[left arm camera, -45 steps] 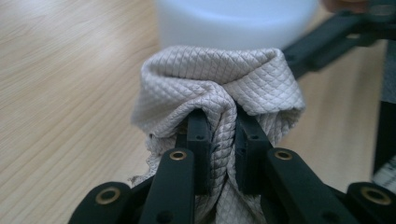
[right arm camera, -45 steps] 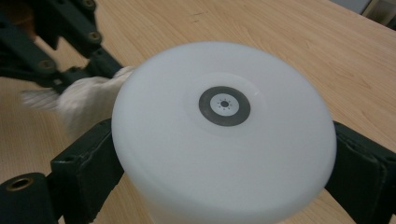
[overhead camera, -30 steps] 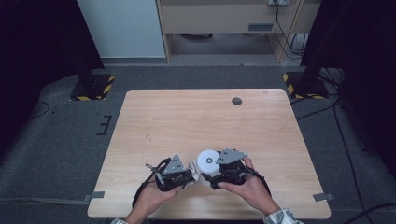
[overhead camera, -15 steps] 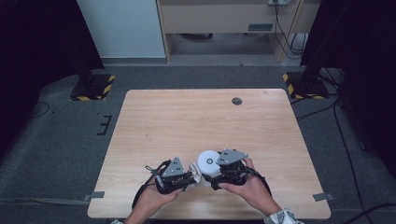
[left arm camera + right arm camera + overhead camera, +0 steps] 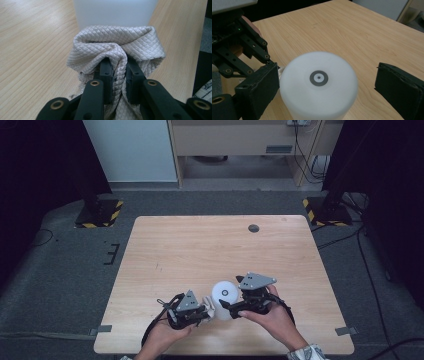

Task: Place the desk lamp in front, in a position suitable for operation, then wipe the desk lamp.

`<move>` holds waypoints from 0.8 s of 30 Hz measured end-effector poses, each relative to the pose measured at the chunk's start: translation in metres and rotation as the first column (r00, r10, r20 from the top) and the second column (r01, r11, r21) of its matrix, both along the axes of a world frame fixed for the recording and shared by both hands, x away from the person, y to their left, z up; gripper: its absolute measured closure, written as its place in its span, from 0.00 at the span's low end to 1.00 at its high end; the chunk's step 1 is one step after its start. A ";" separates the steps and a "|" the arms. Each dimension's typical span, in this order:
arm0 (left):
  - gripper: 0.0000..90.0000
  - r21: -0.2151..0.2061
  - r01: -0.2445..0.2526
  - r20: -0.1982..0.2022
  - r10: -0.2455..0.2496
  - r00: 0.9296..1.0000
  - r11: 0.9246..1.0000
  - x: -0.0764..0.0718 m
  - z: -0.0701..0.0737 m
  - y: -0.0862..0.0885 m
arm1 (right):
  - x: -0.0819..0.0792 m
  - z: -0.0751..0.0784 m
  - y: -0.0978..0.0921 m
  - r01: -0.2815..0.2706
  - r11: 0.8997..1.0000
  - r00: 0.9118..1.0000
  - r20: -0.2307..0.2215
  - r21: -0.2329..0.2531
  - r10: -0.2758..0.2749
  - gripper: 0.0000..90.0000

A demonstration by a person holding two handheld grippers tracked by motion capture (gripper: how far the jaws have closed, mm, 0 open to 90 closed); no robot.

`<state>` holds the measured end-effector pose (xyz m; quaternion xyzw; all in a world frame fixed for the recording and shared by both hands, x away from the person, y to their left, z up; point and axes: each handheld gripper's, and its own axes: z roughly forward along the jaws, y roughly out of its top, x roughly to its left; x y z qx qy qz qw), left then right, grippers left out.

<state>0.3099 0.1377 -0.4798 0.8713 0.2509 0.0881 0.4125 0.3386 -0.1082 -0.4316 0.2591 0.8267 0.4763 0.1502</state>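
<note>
Both hands are sitting a bit lower and closer to the near edge of the table (image 5: pixel 165 245) than a second ago, and the white cup (image 5: pixel 224 298) has come along with them. It is standing upside down between the two tools, with a small grey ring in the middle of its flat top. The left tool (image 5: pixel 117 71) is pinching a bunched, quilted, pale cloth (image 5: pixel 117 47) tight and pressing it against the cup's side. The right tool (image 5: pixel 325 85) is sitting wide around the cup, with one pad touching it and the other pad apart.
</note>
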 end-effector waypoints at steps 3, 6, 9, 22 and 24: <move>0.86 0.001 0.000 -0.001 0.000 1.000 1.000 0.000 -0.001 0.001 | 0.005 0.002 -0.002 -0.002 1.000 1.000 -0.003 -0.007 0.002 0.13; 0.86 -0.007 -0.003 0.000 0.003 1.000 1.000 0.000 0.000 0.002 | 0.009 0.000 -0.001 0.007 1.000 1.000 -0.010 -0.023 -0.007 0.19; 0.86 -0.010 0.000 0.001 0.000 1.000 1.000 0.000 0.001 0.002 | 0.012 -0.002 0.000 0.010 1.000 1.000 -0.024 -0.024 -0.010 0.21; 0.86 -0.074 -0.008 0.009 0.008 1.000 0.997 -0.004 0.011 -0.003 | 0.013 -0.004 0.008 -0.026 1.000 0.998 -0.053 0.007 0.026 0.25; 0.86 -0.035 -0.004 -0.009 0.003 1.000 0.999 -0.002 0.003 -0.005 | 0.013 -0.005 0.008 -0.028 1.000 0.998 -0.054 0.011 0.029 0.25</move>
